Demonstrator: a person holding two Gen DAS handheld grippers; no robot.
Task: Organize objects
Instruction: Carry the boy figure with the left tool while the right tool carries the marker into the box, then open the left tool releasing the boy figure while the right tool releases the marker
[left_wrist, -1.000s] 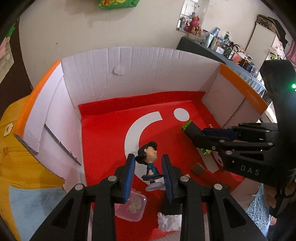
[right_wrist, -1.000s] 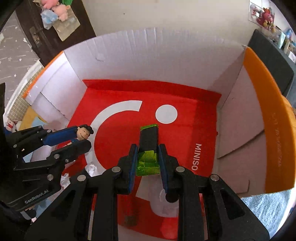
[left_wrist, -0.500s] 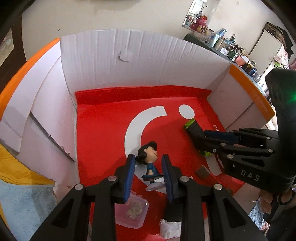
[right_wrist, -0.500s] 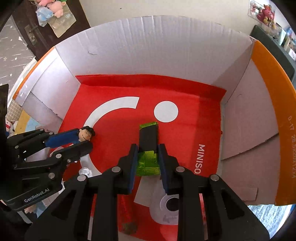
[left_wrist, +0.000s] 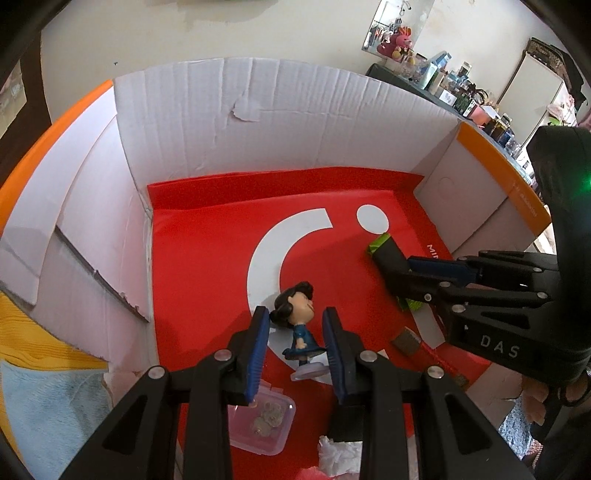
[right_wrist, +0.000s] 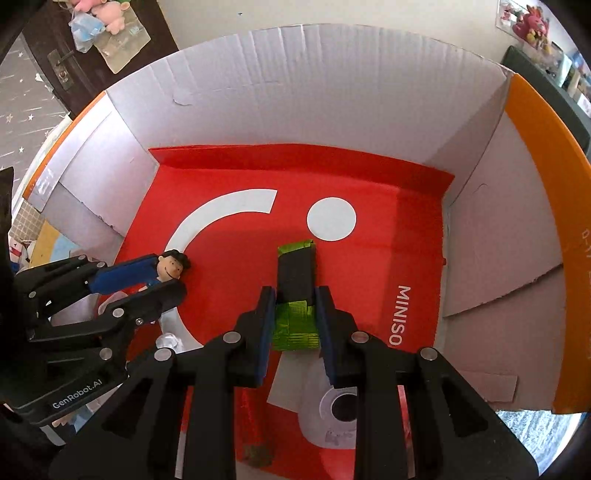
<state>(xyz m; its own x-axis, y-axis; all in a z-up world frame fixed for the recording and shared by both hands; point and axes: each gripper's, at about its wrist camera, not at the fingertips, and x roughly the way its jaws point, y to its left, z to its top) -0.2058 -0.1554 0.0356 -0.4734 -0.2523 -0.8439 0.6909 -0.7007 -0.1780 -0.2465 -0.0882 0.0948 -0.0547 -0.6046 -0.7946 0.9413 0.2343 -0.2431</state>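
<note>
Over the red floor of the cardboard box (right_wrist: 332, 110): left gripper (left_wrist: 295, 343) clamping the figurine (left_wrist: 297, 325), right gripper (right_wrist: 293, 317) clamping the green-and-black block (right_wrist: 295, 291). Both hanging inside the box, neither set down yet; clear tub (left_wrist: 262, 424) and tissue (left_wrist: 338, 456) lying near the box's front edge, apparently awaiting sorting.

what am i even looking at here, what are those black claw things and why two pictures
Each black claw is a hand-held gripper that a person carries, with a fisheye camera looking along its fingers; one picture per gripper. Both reach into a cardboard box lined with a red bag. The left hand-held gripper clamps a small figurine. The right hand-held gripper clamps a black and green packet. Near the front lie a clear plastic tub and crumpled tissue.
</note>
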